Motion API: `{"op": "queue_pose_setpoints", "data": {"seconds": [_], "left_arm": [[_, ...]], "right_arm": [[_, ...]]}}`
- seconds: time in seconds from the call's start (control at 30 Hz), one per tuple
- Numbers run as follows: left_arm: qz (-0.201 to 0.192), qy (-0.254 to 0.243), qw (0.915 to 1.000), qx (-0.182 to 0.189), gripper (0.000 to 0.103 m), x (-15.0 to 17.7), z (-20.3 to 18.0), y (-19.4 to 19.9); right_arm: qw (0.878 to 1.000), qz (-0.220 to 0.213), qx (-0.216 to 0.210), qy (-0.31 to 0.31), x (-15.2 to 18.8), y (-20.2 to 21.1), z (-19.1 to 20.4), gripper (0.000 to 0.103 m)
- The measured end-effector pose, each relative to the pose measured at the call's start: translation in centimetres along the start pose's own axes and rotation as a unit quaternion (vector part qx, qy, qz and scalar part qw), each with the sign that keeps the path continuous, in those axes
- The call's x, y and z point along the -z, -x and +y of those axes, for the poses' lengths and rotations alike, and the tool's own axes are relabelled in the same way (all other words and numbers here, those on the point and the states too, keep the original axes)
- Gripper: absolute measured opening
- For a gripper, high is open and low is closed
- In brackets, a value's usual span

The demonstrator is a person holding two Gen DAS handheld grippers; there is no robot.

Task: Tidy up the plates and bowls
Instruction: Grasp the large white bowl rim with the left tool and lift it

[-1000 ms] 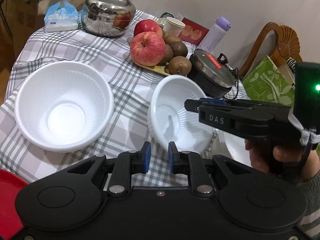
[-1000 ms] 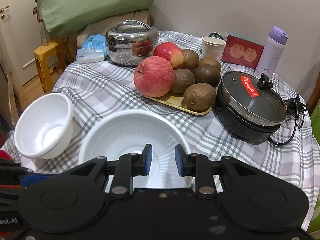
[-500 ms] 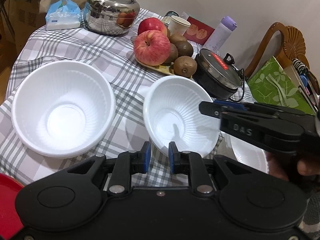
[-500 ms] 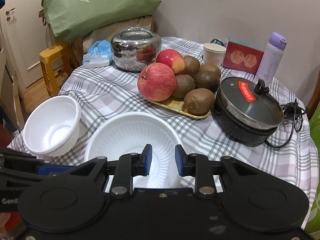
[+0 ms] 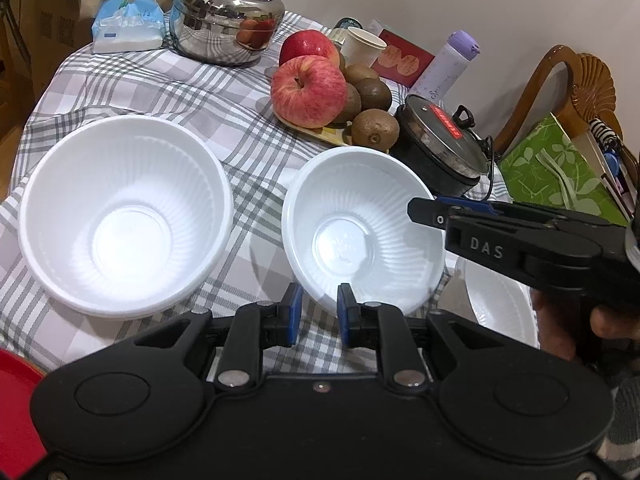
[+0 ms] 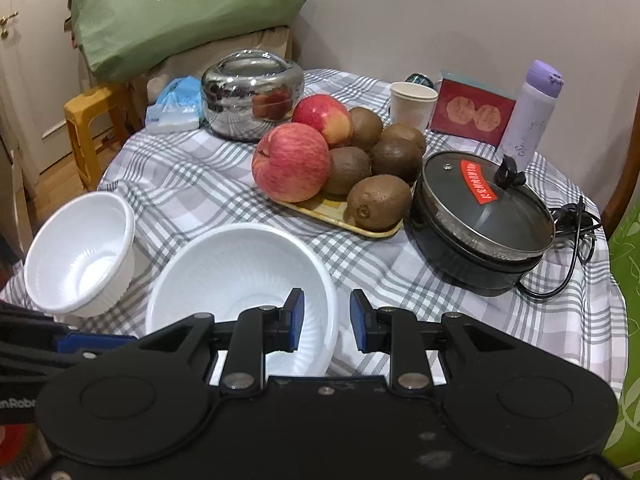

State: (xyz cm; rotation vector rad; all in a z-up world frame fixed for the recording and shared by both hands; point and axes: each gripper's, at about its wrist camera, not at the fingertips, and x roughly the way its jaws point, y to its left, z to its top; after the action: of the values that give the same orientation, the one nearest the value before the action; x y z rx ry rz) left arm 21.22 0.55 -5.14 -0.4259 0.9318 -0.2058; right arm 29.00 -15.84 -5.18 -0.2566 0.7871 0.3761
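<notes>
Bowls are not stacked yet: big bowl sits at left, small bowl in the middle, plate lower right, while left gripper and right gripper are nearly closed, holding nothing.

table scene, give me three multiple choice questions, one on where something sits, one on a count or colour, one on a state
1. Where does the black lidded pot sit relative to the fruit tray?
A. to its right
B. to its left
C. on top of it

2. How many red apples are on the tray?
A. one
B. two
C. four

3. What is in the right gripper?
A. a white bowl
B. a kiwi
C. nothing

Answers:
1. A, the right wrist view shows the pot just right of the tray.
2. B, a near apple and a far apple.
3. C, its blue pads stand narrow with nothing between them, above the bowl.
</notes>
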Motion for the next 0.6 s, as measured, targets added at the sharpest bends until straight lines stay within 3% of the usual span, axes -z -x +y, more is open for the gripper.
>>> {"op": "queue_pose_setpoints", "data": {"seconds": [0.6], "left_arm": [[0.010, 0.020, 0.9997, -0.006, 0.025, -0.8, 0.4, -1.8]], "right_arm": [[1.000, 0.028, 0.004, 0.006, 0.2, -2.0, 0.2, 0.025]]}}
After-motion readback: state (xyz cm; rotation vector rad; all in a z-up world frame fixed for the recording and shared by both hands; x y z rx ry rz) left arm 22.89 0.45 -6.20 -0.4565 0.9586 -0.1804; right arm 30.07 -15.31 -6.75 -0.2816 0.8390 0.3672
